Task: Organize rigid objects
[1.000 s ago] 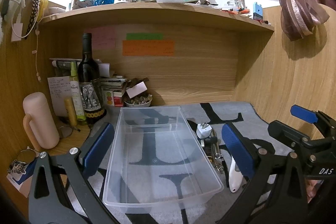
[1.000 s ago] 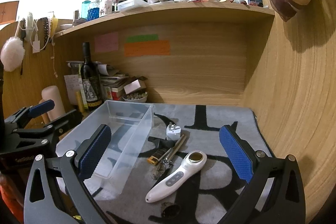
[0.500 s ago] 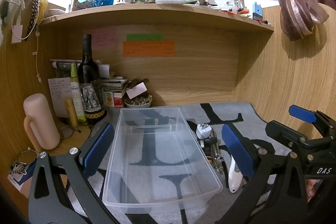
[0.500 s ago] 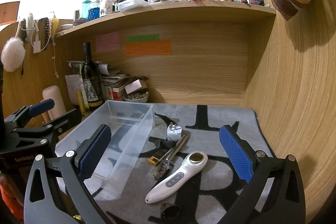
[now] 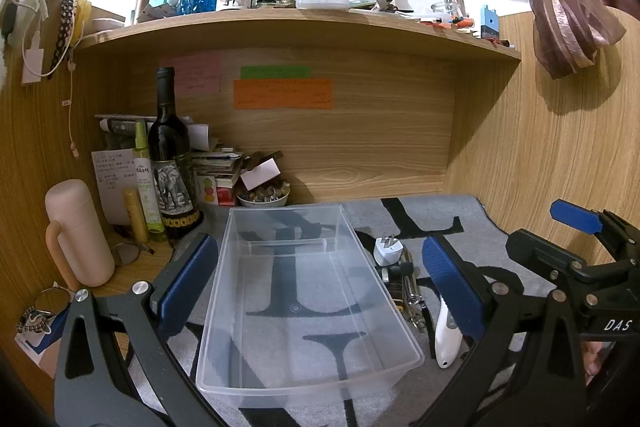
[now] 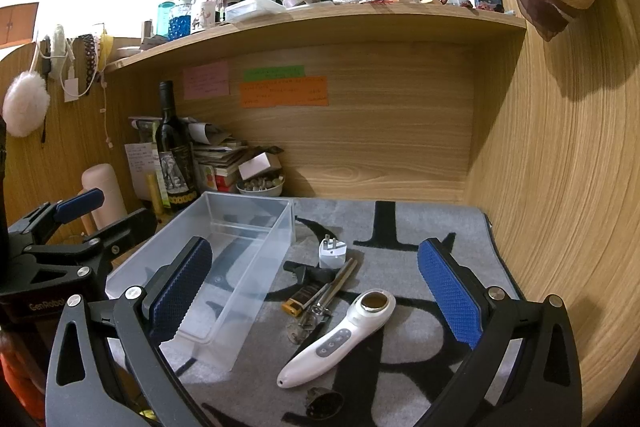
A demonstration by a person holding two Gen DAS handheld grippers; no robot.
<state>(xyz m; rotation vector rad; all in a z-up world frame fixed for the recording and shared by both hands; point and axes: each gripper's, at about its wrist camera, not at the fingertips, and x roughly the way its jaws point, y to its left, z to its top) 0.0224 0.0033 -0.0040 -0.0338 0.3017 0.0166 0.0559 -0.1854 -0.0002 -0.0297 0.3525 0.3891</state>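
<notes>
Bright overhead glare, fisheye-warped edges

On the mat [image 6: 440, 239], the plug [image 6: 331, 253] and handheld device [image 6: 340, 339] lie right of the bin [image 6: 256, 267].

The bin [image 6: 224, 267] is clear, glossy plastic. Under it lies a matt, napped cloth mat [image 6: 404, 227]. Smooth wood-grain walls [image 6: 400, 131] stand beyond.

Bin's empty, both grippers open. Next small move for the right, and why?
Probably lower the right gripper onto the white handheld device: it lies nearest, between the open jaws, apart from the pile by the white plug. The clear bin sits just left.
</notes>
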